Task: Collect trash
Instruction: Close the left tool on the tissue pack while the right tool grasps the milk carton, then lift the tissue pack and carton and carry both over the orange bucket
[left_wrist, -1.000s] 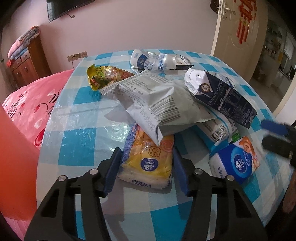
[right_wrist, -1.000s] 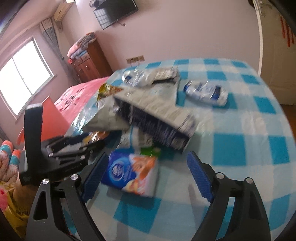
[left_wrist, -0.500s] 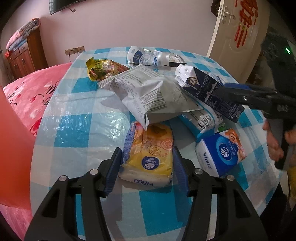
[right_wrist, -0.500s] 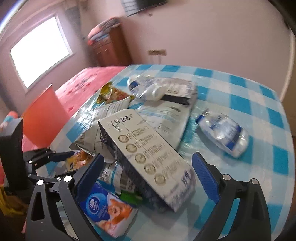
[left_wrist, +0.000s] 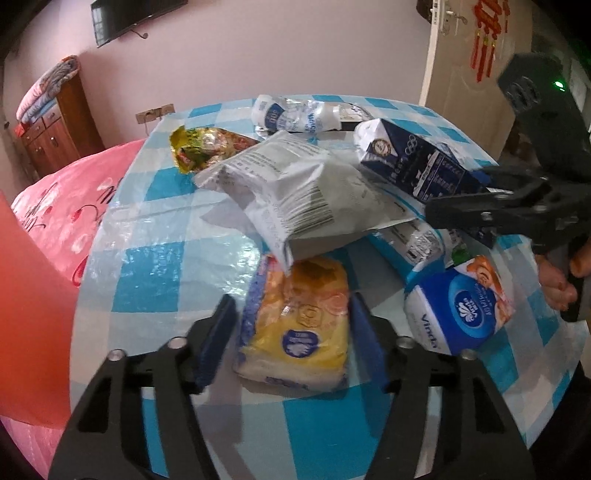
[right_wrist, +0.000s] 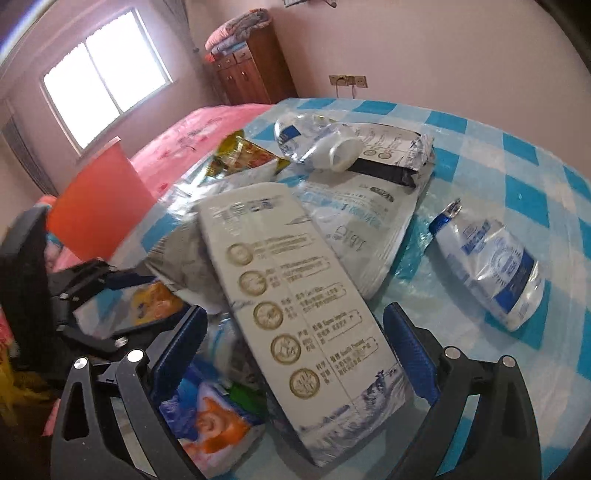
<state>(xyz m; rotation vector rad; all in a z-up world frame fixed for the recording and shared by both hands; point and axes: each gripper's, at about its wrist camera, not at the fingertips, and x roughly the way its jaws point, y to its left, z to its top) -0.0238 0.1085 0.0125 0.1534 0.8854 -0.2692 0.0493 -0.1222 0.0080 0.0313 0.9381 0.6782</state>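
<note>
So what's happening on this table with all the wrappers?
A person is clearing trash with hand-held tongs. The left tongs straddle a yellow tissue pack, open, not yet squeezing it. The right tongs sit open around a dark blue milk carton. A grey snack bag and crushed bottle wait on the checked tablecloth.

"Vinda" reads on blue tissue pack (left_wrist: 460, 308); yellow tissue pack's (left_wrist: 297, 328) logo too blurred.
</note>
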